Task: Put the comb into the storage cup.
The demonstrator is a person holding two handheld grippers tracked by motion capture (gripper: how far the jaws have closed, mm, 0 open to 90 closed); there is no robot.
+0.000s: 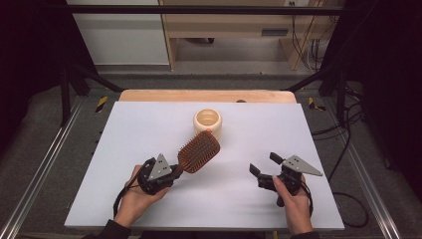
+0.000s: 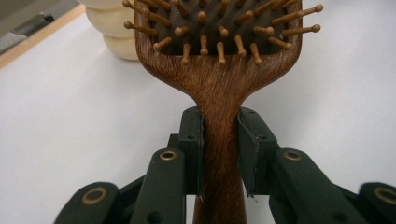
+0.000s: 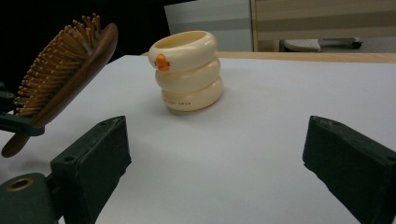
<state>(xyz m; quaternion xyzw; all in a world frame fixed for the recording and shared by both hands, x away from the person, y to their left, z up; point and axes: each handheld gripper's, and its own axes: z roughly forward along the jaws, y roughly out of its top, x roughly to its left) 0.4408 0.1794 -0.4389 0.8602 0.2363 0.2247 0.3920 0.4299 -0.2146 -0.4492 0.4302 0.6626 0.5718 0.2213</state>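
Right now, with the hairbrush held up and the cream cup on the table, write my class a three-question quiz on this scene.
1. True or false: the left gripper is shut on the handle of the hairbrush.
2. How do the right gripper's jaws stand? A) clamped on the cup B) open with nothing between them C) shut on the brush
3. Fill in: the small beak-like knob on the cream cup is coloured ____.

Key:
1. True; the pads press both sides of the wooden handle.
2. B
3. orange
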